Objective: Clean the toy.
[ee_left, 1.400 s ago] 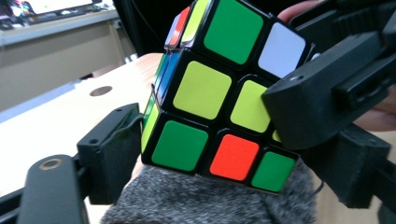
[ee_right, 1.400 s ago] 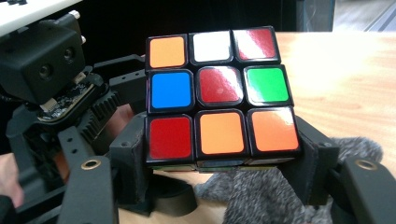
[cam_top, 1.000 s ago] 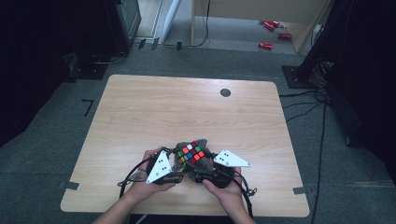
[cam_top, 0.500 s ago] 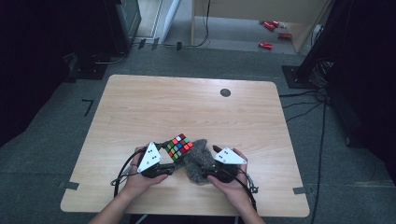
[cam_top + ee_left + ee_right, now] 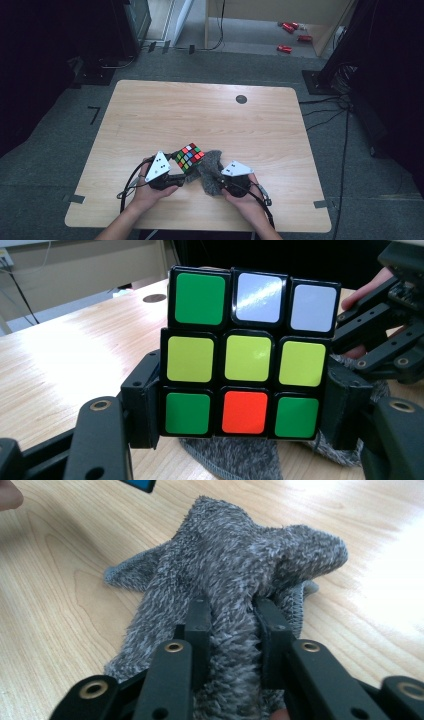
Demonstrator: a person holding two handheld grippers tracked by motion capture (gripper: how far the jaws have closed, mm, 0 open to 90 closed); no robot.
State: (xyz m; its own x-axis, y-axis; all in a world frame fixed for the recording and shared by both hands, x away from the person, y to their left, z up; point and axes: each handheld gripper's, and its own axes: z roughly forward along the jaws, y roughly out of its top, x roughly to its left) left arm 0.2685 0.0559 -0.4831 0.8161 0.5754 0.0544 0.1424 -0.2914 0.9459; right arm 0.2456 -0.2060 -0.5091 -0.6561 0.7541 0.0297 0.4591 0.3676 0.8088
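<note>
A scrambled colour cube (image 5: 189,157) is held a little above the wooden table (image 5: 200,115), with my left gripper (image 5: 181,169) shut on its lower sides. In the left gripper view the cube (image 5: 245,355) shows green, white, yellow and orange squares, and the left gripper (image 5: 245,415) pinches its bottom row. A crumpled grey fluffy cloth (image 5: 210,167) lies just right of the cube. My right gripper (image 5: 216,179) has just closed its jaws on it. In the right gripper view the cloth (image 5: 235,555) bunches up between the shut right gripper (image 5: 232,625).
A small black round cap (image 5: 241,99) sits in the table's far right part. Both hands work near the front edge. Dark equipment and cables stand on the floor around the table, and several red items (image 5: 285,48) lie beyond it.
The cube has shifted left with the left gripper, off the cloth. The right gripper has sunk onto the cloth and shut on it.
</note>
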